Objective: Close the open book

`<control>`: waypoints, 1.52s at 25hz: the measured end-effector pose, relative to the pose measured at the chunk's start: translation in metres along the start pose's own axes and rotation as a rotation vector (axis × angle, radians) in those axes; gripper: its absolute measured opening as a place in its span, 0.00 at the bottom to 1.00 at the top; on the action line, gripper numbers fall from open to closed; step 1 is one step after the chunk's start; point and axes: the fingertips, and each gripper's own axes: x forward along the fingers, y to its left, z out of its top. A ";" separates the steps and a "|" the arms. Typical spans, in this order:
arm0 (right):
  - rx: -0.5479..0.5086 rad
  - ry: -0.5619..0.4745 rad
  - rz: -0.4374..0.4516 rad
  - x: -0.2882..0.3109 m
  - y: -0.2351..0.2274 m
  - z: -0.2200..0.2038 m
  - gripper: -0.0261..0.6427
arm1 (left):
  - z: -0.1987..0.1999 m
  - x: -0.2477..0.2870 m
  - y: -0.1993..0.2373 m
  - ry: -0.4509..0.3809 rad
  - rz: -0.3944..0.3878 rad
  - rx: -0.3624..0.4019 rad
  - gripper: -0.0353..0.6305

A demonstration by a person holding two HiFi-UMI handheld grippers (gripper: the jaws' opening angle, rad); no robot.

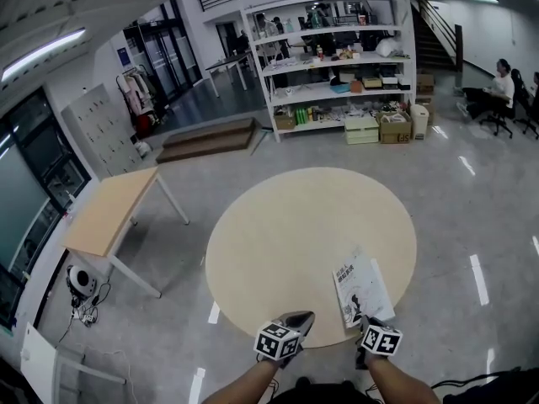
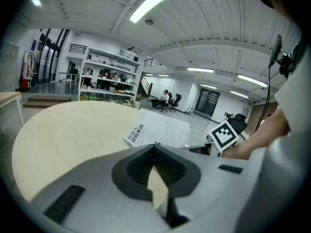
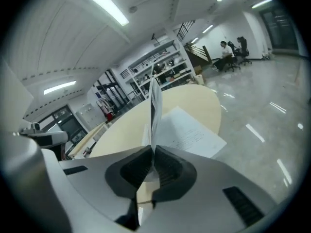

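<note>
A white book (image 1: pixel 362 289) with a printed cover lies on the round beige table (image 1: pixel 278 234), near its front right edge. My right gripper (image 1: pixel 368 320) is at the book's near end, shut on the book's cover (image 3: pixel 154 108). In the right gripper view the cover stands upright, edge-on, above a flat text page (image 3: pixel 192 132), and the right gripper (image 3: pixel 153 150) pinches its lower edge. My left gripper (image 1: pixel 295 321) hovers over the table edge left of the book. In its own view the left gripper (image 2: pixel 154 147) is shut with nothing in it, and the book (image 2: pixel 158 130) lies just beyond.
A white shelf unit (image 1: pixel 333 57) full of boxes stands behind the table. A rectangular wooden table (image 1: pixel 109 209) is at the left, low wooden steps (image 1: pixel 206 139) behind it. A person (image 1: pixel 503 82) sits far off at the right. Glossy floor surrounds the round table.
</note>
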 end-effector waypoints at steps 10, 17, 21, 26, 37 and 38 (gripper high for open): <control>0.238 0.176 -0.106 0.017 -0.036 -0.033 0.07 | -0.014 0.002 0.007 0.016 0.023 -0.039 0.04; 0.337 0.254 -0.117 0.026 -0.042 -0.043 0.10 | -0.030 0.000 0.012 0.029 0.033 -0.084 0.04; 0.413 0.276 -0.123 0.026 -0.051 -0.056 0.17 | -0.032 -0.001 0.013 0.016 0.036 -0.116 0.04; 0.409 0.278 -0.117 0.026 -0.047 -0.058 0.17 | -0.025 -0.007 0.013 0.001 0.033 -0.113 0.04; 0.240 0.205 -0.112 -0.003 -0.039 -0.017 0.17 | -0.003 -0.014 0.019 -0.069 0.051 -0.103 0.04; 0.193 0.179 -0.087 -0.006 -0.031 -0.001 0.17 | 0.002 -0.016 0.021 -0.089 0.056 -0.115 0.04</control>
